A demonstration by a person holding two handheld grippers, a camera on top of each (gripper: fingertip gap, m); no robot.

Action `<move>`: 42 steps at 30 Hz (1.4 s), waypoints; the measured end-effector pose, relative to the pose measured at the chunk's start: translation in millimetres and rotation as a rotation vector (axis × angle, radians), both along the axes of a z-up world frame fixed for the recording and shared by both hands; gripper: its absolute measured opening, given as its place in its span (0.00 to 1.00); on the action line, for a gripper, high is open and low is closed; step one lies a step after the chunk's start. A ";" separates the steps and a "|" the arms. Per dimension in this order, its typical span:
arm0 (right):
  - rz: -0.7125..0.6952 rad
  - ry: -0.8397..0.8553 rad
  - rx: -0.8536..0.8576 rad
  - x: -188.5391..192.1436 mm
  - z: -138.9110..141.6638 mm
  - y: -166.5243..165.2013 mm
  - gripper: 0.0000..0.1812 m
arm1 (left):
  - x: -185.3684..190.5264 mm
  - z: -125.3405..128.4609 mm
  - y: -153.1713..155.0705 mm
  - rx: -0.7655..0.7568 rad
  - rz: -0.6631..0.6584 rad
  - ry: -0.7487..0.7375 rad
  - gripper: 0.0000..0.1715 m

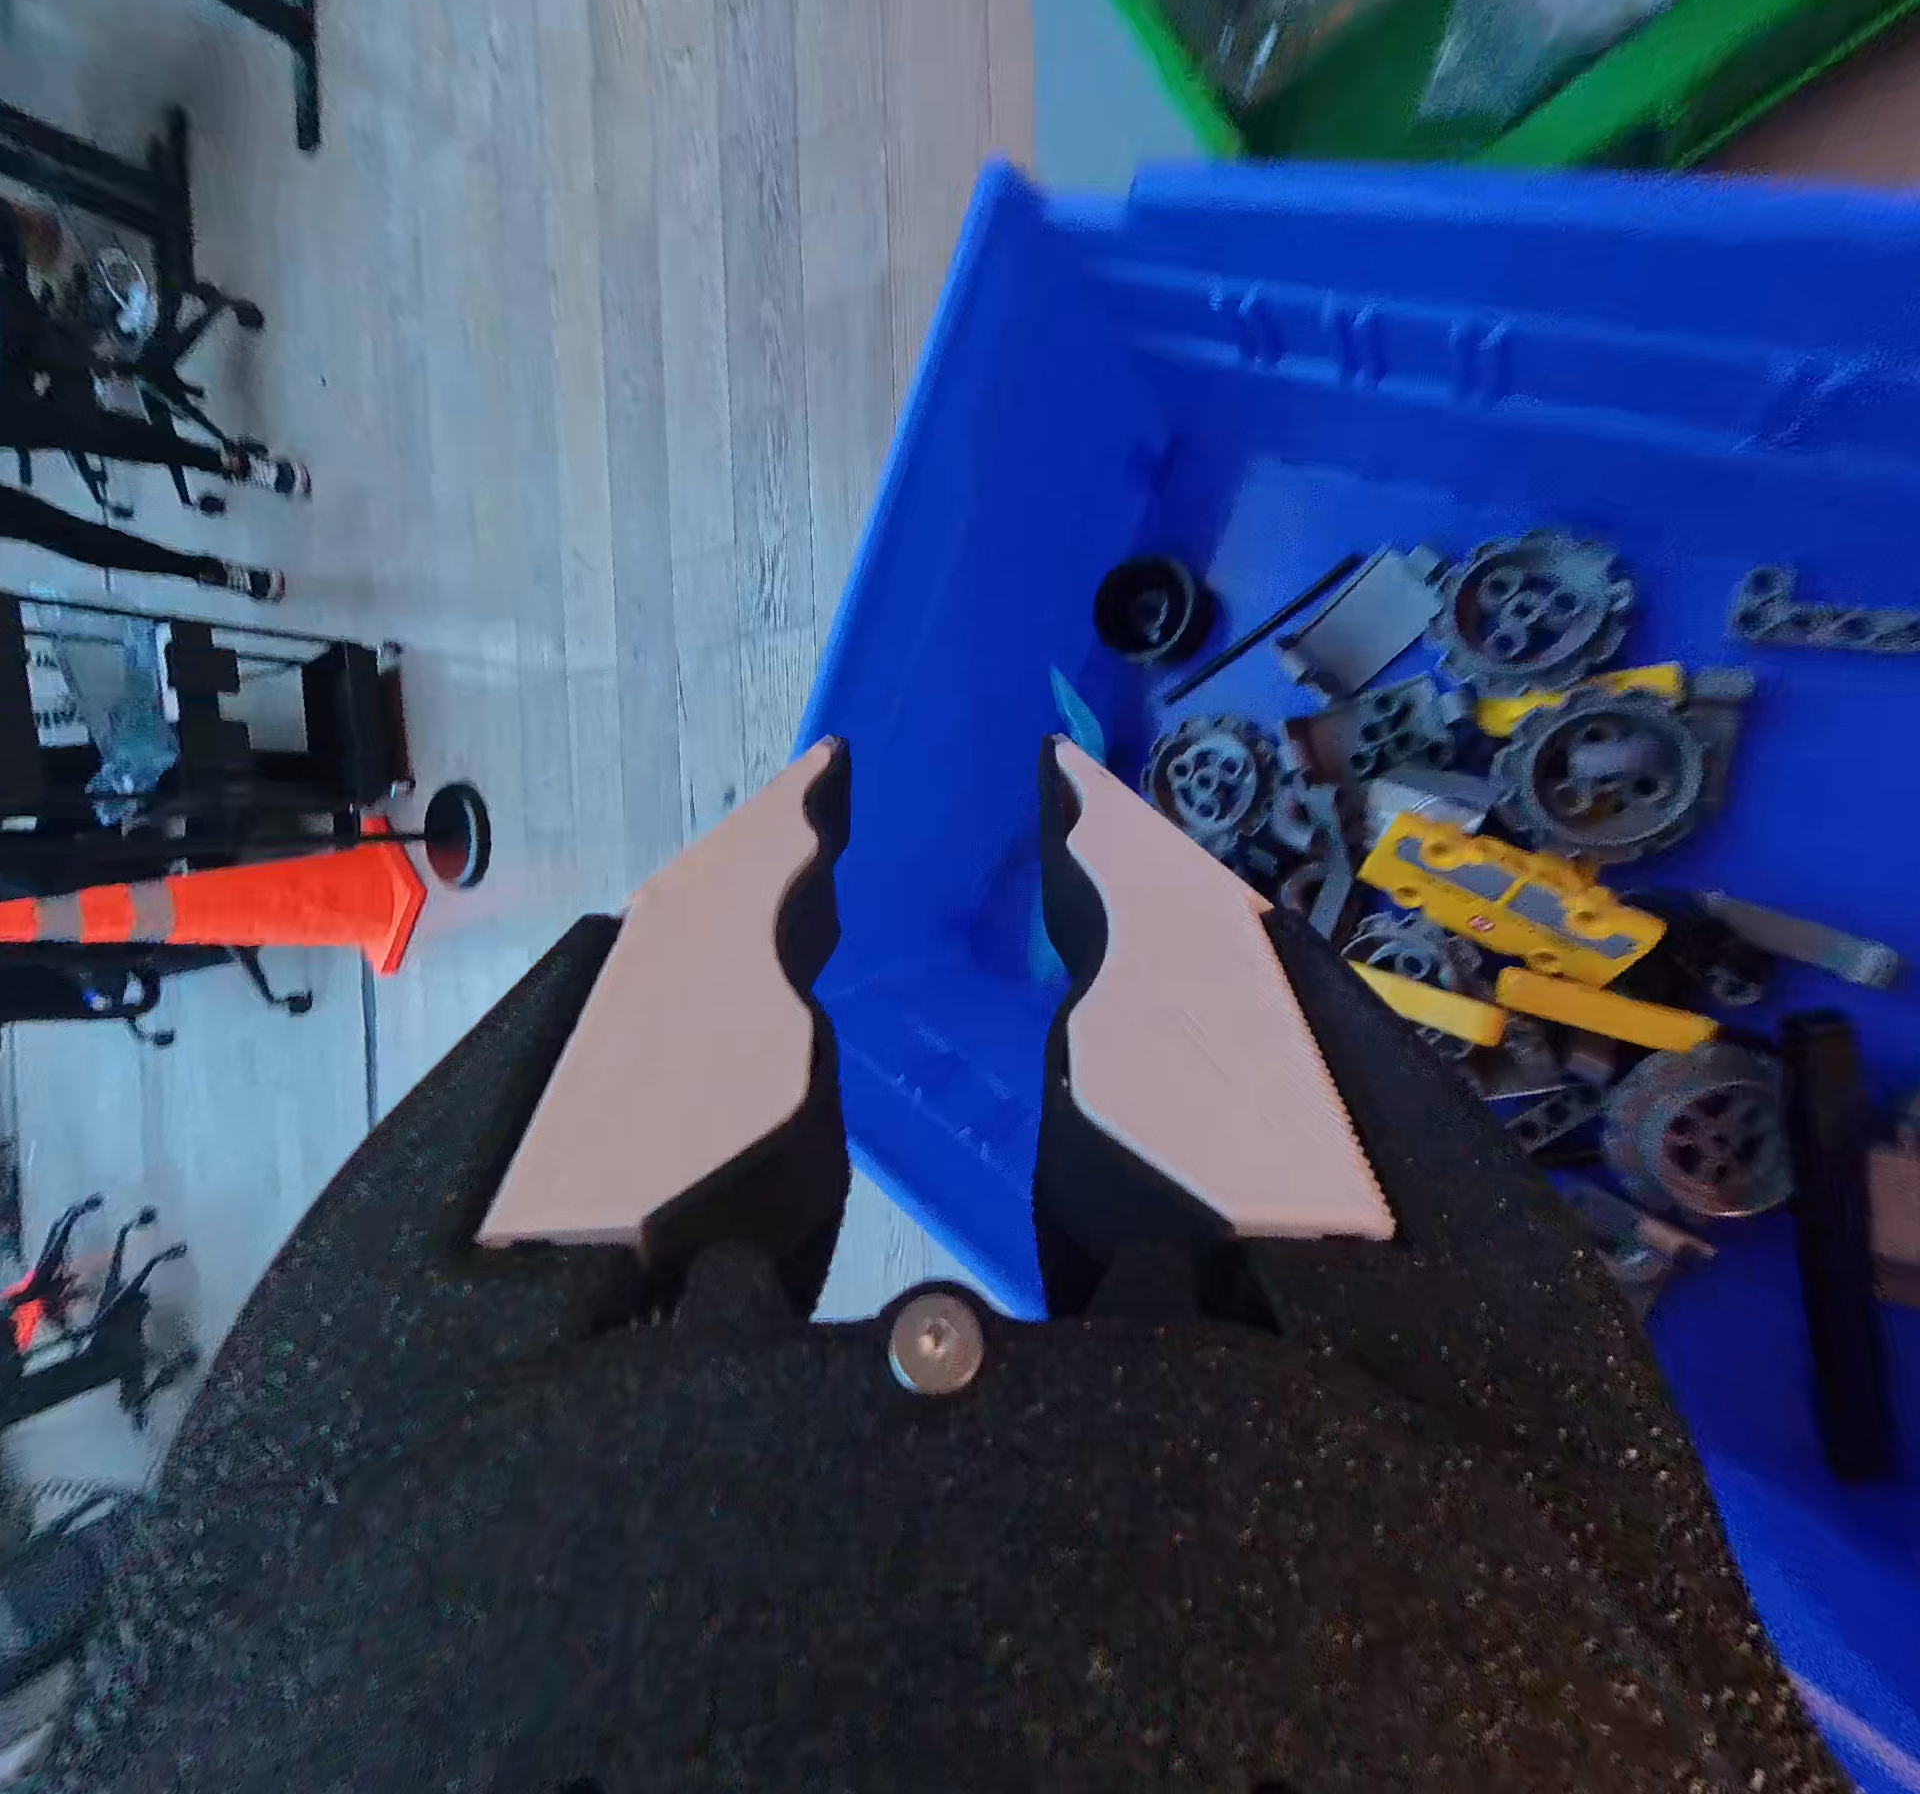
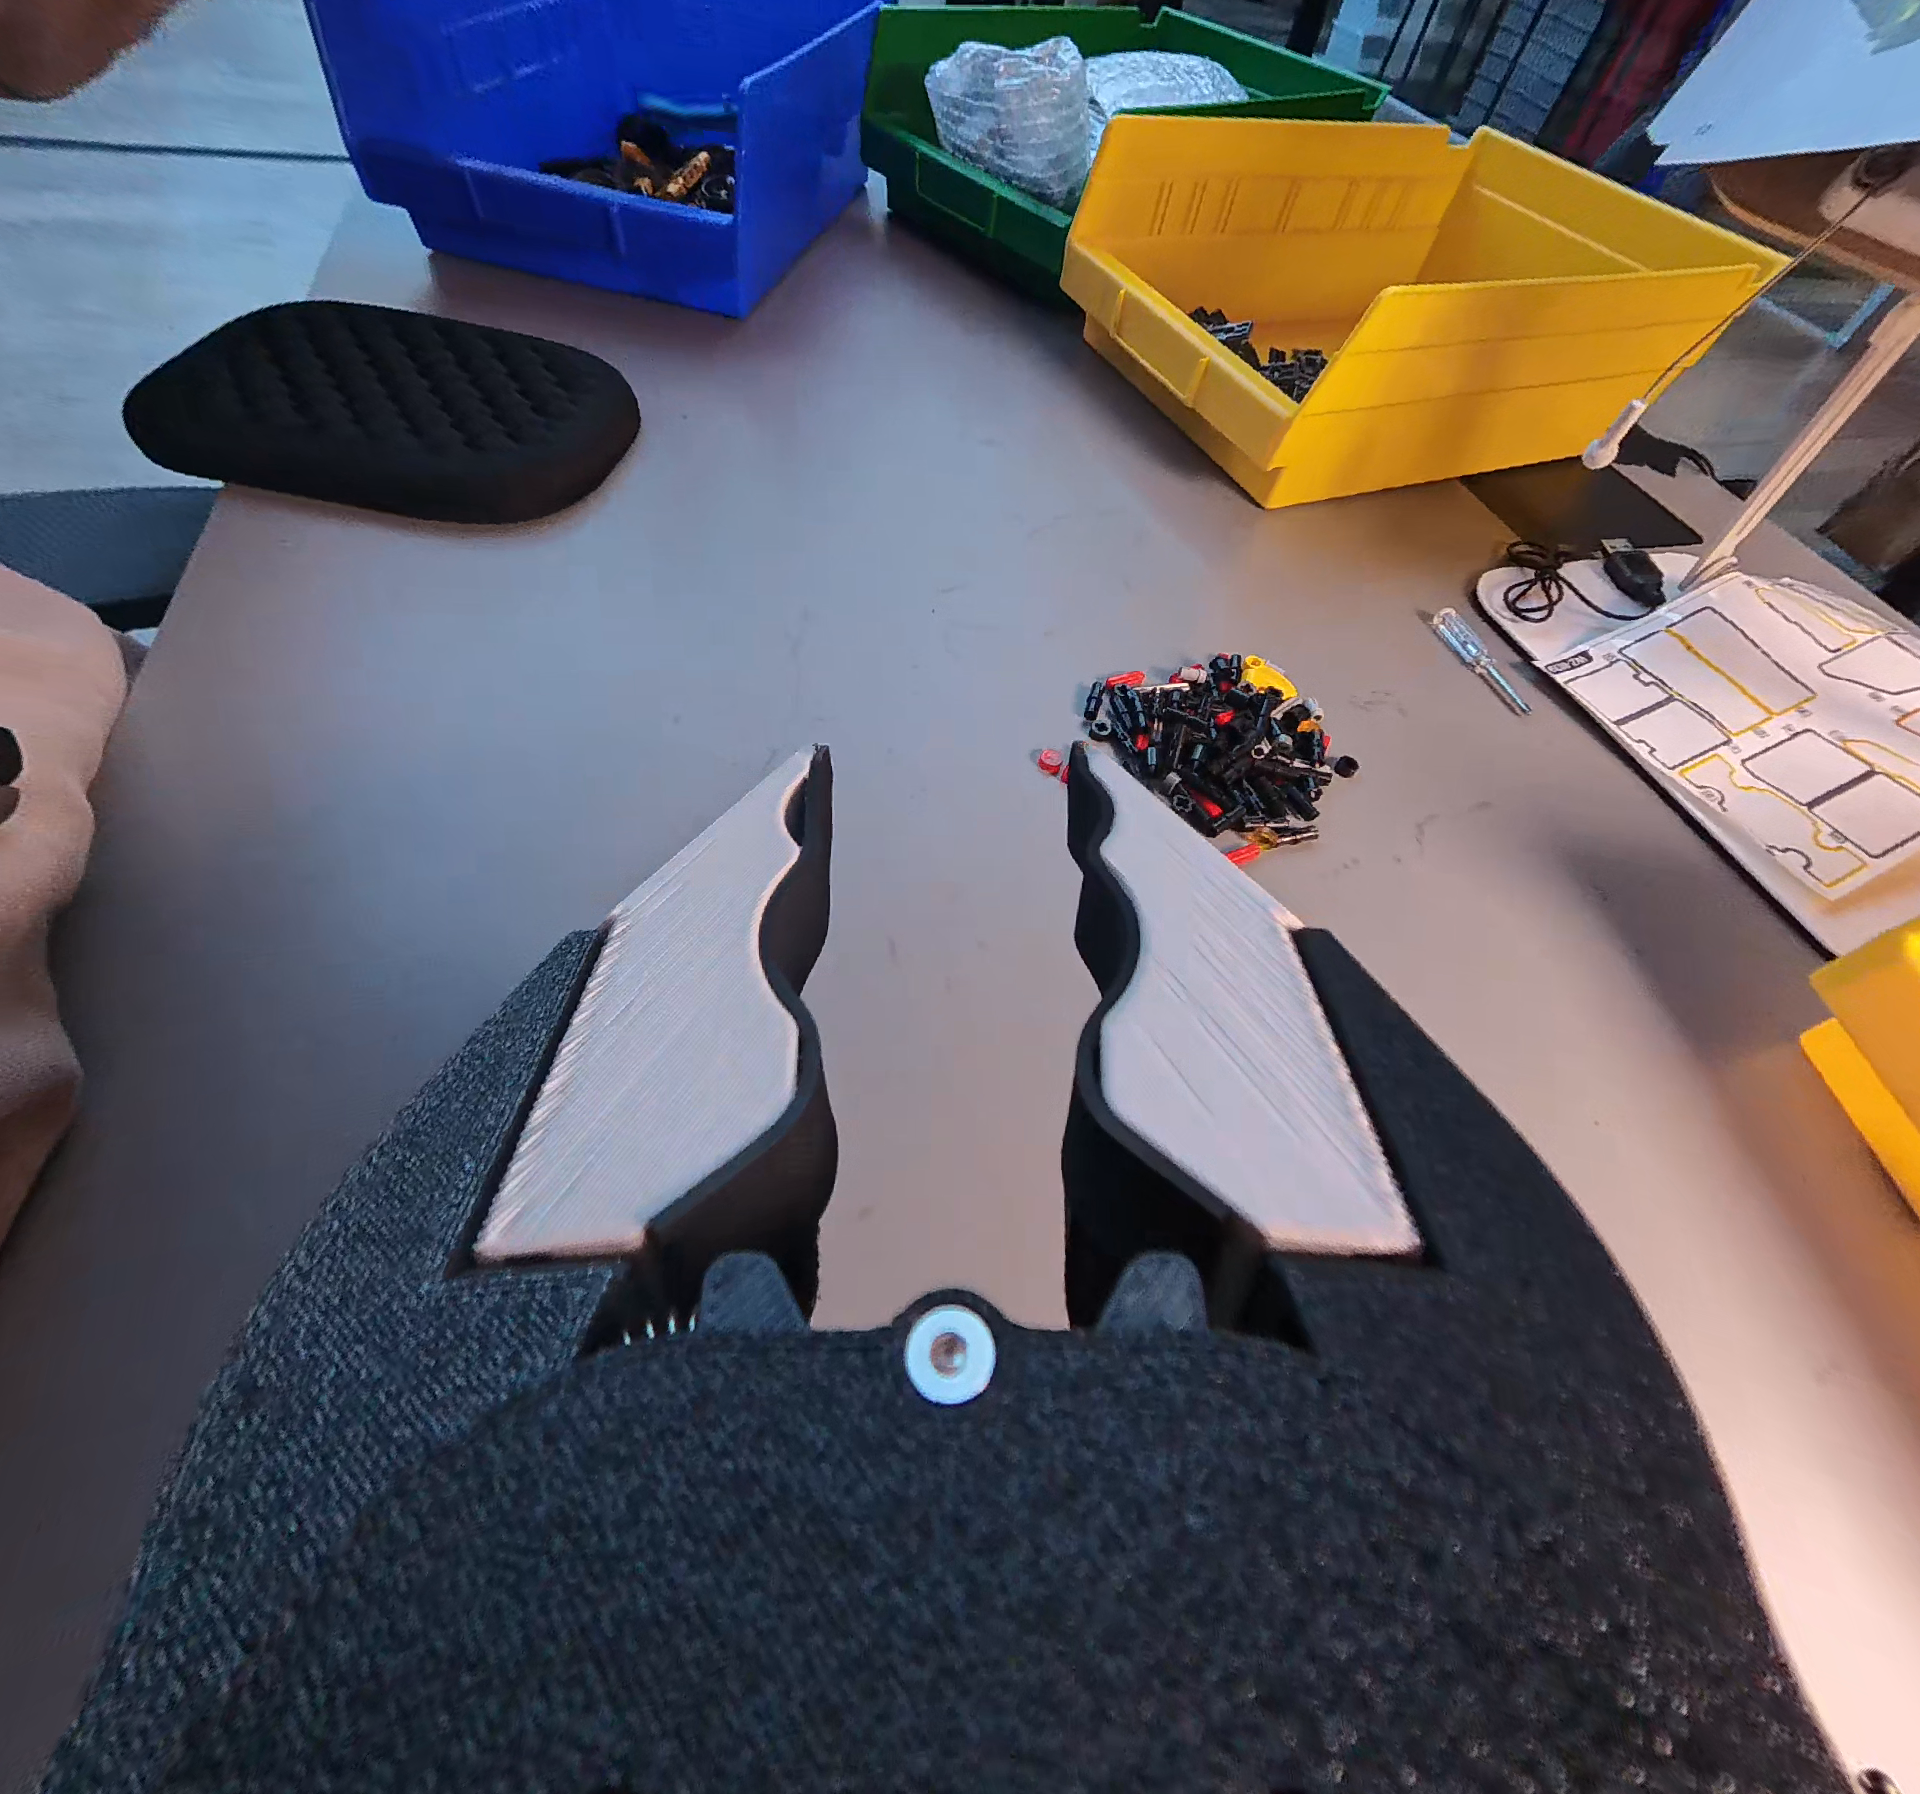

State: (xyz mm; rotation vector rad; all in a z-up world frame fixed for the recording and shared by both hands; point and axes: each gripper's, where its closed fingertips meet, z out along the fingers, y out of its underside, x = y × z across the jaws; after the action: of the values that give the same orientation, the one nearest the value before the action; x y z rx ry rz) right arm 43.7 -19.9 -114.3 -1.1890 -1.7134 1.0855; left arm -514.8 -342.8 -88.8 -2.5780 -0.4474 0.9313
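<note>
The left gripper [image 1: 943, 757], jaws apart and empty, straddles the side wall of the blue bin [image 1: 935, 601] of grey wheels [image 1: 1605, 773], perhaps touching. The right gripper [image 2: 948, 762], also apart and empty, hovers beside a pile of small black and red pins [image 2: 1221, 752] on the table [image 2: 831, 518].

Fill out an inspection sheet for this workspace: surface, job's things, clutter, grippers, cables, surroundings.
Surface: grey table, mostly bare.
Job's things: blue bin holding wheels and beams; green bin with wrapped bundles; yellow bin; pile of small parts.
Clutter: black pad, screwdriver, printed sheet.
Grippers: left gripper open at the blue bin's edge; right gripper open, empty, beside the pile.
Cables: black cable, coiled.
Surroundings: orange cone on wood floor.
</note>
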 end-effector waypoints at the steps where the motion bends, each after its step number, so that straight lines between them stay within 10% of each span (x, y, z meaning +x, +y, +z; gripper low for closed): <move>1: -0.001 0.000 -0.002 0.0 0.1 0.3 0.25 | 8.3 10.8 11.3 0.064 -0.034 0.021 0.20; 10: -0.070 0.021 -0.012 0.1 7.6 8.5 0.26 | 196.0 90.9 170.6 0.781 -0.600 0.032 0.29; 16: -0.186 0.128 -0.031 8.0 27.2 26.0 0.30 | 327.4 84.1 256.3 1.143 -0.849 -0.201 0.33; 20: -0.311 0.240 -0.034 16.7 39.5 49.0 0.32 | 377.1 40.9 295.4 1.107 -0.918 -0.320 0.37; 25: -0.437 0.329 0.020 23.3 44.9 70.3 0.35 | 415.4 -15.6 298.7 0.977 -0.946 -0.416 0.38; 33: -0.538 0.382 0.069 18.4 53.2 85.2 0.42 | 393.1 -5.1 301.2 1.025 -0.875 -0.388 0.38; 42: -0.591 0.402 0.195 -105.6 125.5 156.8 0.39 | 385.5 -1.9 296.8 1.036 -0.868 -0.391 0.37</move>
State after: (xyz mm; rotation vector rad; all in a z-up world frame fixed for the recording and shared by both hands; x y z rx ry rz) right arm -61.9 136.9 11.2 -1.1525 -1.0348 0.7102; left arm -129.3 -46.1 -90.7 -1.6471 0.1213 -0.1353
